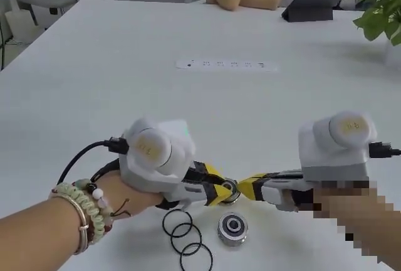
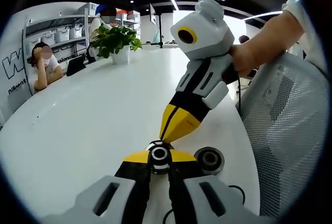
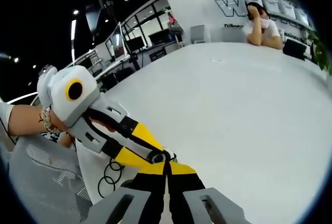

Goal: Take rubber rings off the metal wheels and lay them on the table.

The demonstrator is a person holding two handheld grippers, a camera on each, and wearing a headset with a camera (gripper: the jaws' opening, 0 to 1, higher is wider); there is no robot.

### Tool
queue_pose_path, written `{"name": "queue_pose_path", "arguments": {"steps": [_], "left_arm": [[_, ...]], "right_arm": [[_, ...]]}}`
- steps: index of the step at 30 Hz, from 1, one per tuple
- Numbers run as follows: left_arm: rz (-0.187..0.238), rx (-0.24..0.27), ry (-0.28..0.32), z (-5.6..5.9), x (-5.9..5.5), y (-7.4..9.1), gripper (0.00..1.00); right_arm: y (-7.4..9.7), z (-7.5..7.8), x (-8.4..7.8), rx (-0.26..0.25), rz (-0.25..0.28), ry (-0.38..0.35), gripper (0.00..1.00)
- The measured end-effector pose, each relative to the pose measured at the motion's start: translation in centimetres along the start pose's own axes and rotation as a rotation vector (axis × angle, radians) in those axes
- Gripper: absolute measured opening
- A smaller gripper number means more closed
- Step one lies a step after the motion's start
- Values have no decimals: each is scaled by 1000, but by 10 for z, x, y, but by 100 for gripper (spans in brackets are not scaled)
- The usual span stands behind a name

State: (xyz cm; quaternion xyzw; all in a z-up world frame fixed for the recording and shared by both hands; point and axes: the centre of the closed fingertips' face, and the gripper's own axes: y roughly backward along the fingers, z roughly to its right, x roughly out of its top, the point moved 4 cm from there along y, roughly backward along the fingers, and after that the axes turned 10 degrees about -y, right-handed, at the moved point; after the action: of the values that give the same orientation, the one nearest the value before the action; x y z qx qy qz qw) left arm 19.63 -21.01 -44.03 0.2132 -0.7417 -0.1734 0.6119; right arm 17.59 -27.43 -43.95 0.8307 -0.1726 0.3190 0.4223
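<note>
Rings at table edge — left claw clamped on wheel, right claw together, far side open.

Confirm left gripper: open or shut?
Shut on the metal wheel: in its own view, the left gripper clamps it between both yellow jaws.

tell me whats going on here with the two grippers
A person works with a gripper in each hand. The left gripper is shut on a small metal wheel held above the white table, and the right gripper meets it with fingers closed at the wheel's edge. Three rubber rings and a second metal wheel lie on the table.
</note>
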Motion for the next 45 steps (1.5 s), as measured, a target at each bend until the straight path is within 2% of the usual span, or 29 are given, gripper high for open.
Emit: {"name": "queue_pose_path", "arguments": {"steps": [20, 24, 25, 26, 27, 28, 29, 31, 38, 45], "left_arm": [[5, -1, 2, 0, 1, -1, 7], [7, 0, 6, 0, 1, -1, 7], [8, 1, 7, 0, 1, -1, 7], [9, 2, 10, 0, 1, -1, 7], [12, 3, 11, 0, 1, -1, 7], [13, 3, 12, 0, 1, -1, 7], [15, 4, 13, 0, 0, -1, 7], [17, 4, 14, 0, 0, -1, 7], [30, 11, 29, 0, 0, -1, 7], [20, 15, 27, 0, 1, -2, 8]], "right_arm": [[0, -7, 3, 35, 4, 29, 0], [0, -15, 7, 79, 24, 27, 0], [-1, -21, 13, 107, 62, 27, 0], [0, -22, 14, 99, 53, 17, 0], [-1, -16, 11, 27, 27, 76, 0], [-2, -19, 10, 35, 24, 107, 0], [-3, -21, 7, 42, 14, 84, 0], [-2, -15, 6, 34, 10, 59, 0], [0, -8, 6, 1, 9, 52, 0], [0, 0, 2, -20, -8, 26, 0]]}}
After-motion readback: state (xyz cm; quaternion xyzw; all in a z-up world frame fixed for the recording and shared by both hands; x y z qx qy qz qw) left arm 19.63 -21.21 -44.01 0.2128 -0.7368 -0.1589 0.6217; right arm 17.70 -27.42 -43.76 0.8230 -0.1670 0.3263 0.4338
